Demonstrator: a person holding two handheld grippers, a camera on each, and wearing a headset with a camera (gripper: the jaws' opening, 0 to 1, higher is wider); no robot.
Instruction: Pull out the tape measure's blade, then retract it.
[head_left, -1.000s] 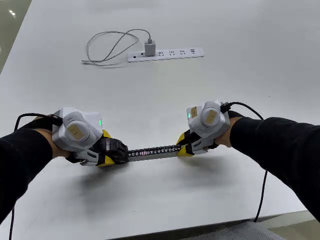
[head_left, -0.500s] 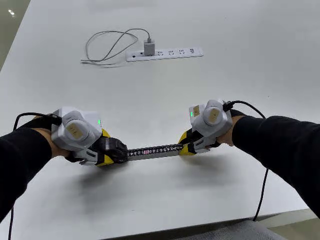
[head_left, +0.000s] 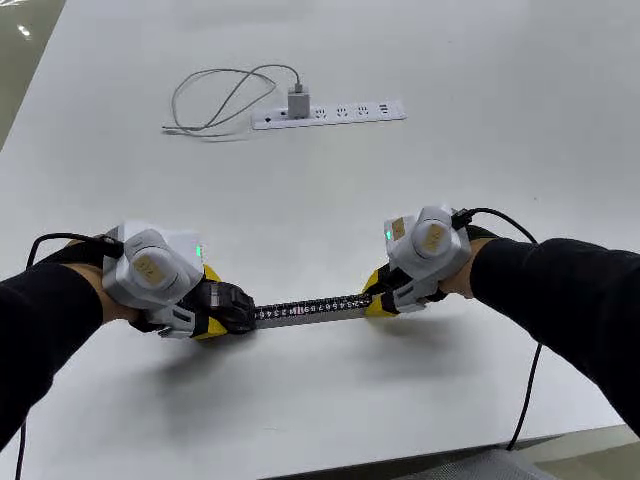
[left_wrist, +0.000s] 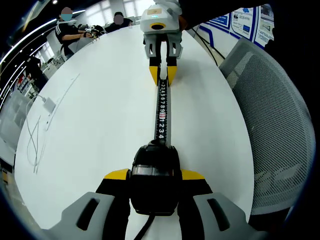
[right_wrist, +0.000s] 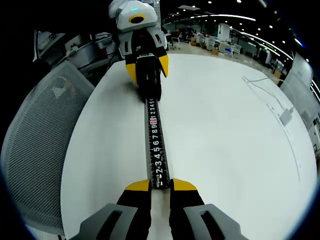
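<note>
White, wide surface (head_left: 450, 150) is filling the head view, with an open-plan room of ceiling lights and distant desks showing behind it in the right gripper view.

Item 1: black, rounded plastic tape measure case (head_left: 228, 307). It is resting on the near part of the surface, at the person's left. The left gripper (head_left: 213, 300), grey-bodied with yellow-tipped jaws, is clenching it from both sides; in the left gripper view the case (left_wrist: 155, 172) is sitting squarely between the two jaws.

Item 2: dark, narrow blade (head_left: 310, 308) with pale numerals and one red mark. It is running out of the case in a straight line just above or on the surface, bridging the gap between the two grippers. The right gripper (head_left: 375, 295), of the same make, is pinching the blade's free end between closed jaws; in the right gripper view the blade (right_wrist: 155, 150) is ending exactly at the yellow tips.

Item 3: white, long power strip (head_left: 335, 113). It is lying at the far side of the surface, well apart from the tape measure.

Item 4: white, block-shaped charger (head_left: 299, 101). It is sitting plugged into the strip near its left end.

Item 5: thin grey cable (head_left: 215, 95). It is looping over the surface to the left of the charger.

Item 6: grey mesh chair back (left_wrist: 280, 125). It is standing just beside the near edge of the surface.

Item 7: black sleeves (head_left: 560, 290) and thin black leads (head_left: 525, 390). The sleeves are reaching in from both sides; a lead is trailing from each gripper.
</note>
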